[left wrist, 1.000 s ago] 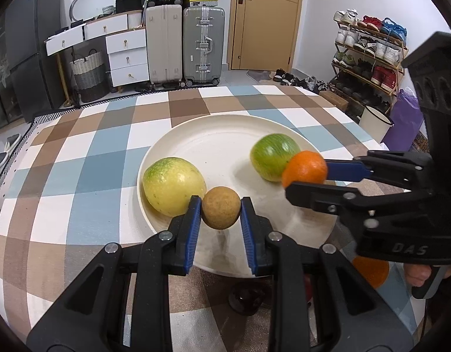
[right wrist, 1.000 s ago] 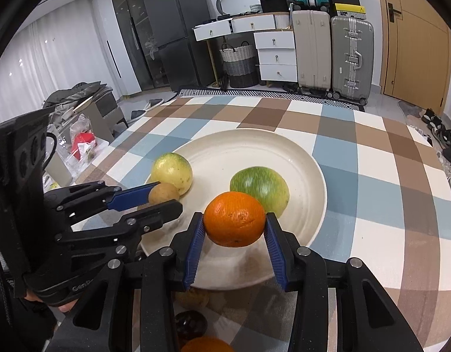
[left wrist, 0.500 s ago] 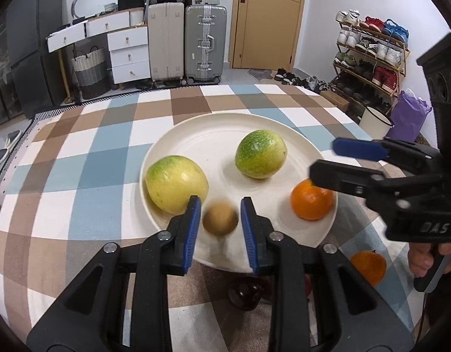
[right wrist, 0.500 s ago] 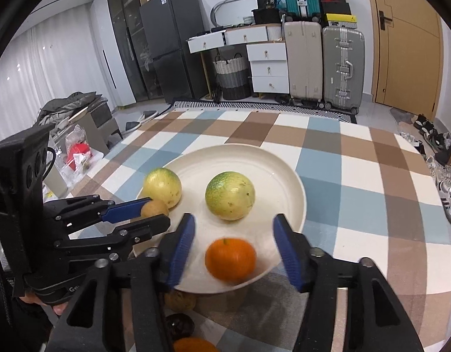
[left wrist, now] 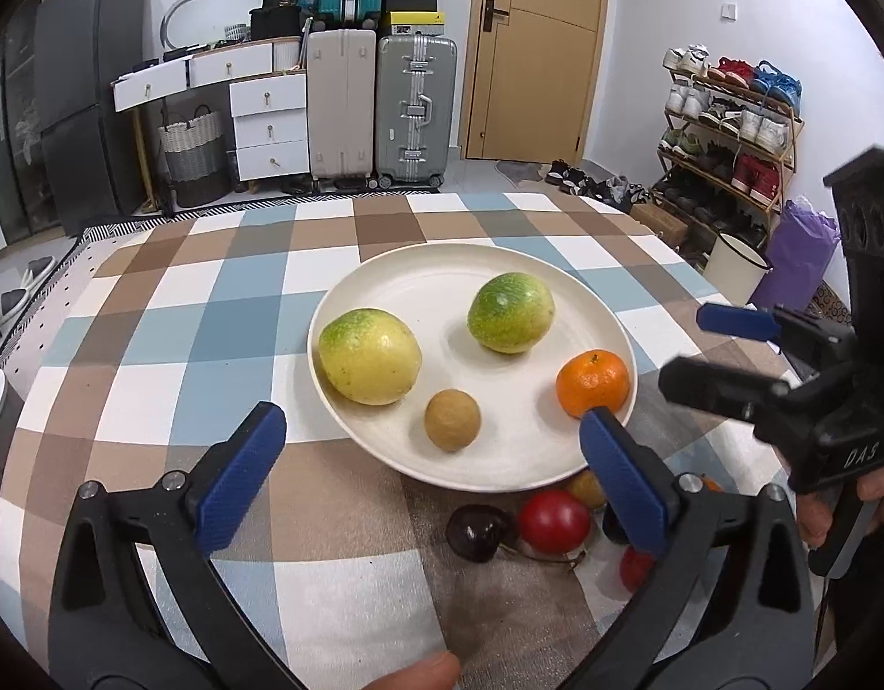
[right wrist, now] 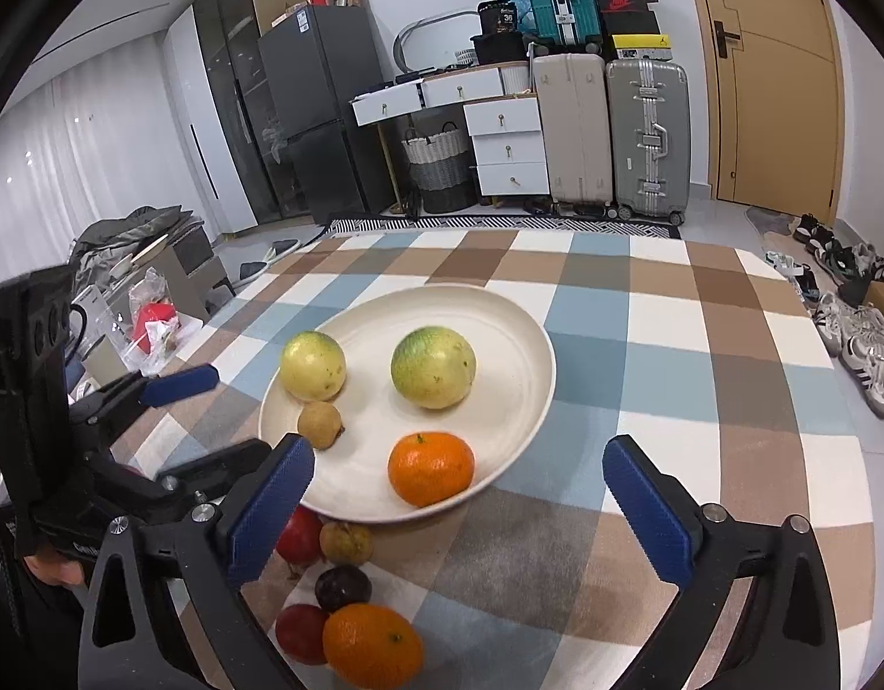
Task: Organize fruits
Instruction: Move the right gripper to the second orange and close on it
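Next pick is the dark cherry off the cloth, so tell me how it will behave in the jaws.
The cherry is round and glossy, so it may well roll or slip if nudged from one side. It looks soft-skinned; a hard squeeze could bruise it. It lies close beside a red fruit, so wide-open jaws would probably bump that neighbour too.

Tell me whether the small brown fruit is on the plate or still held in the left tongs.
On the plate. The small brown fruit rests free near its front rim; the left tongs, which have just been opening, stand wide apart with nothing between them.
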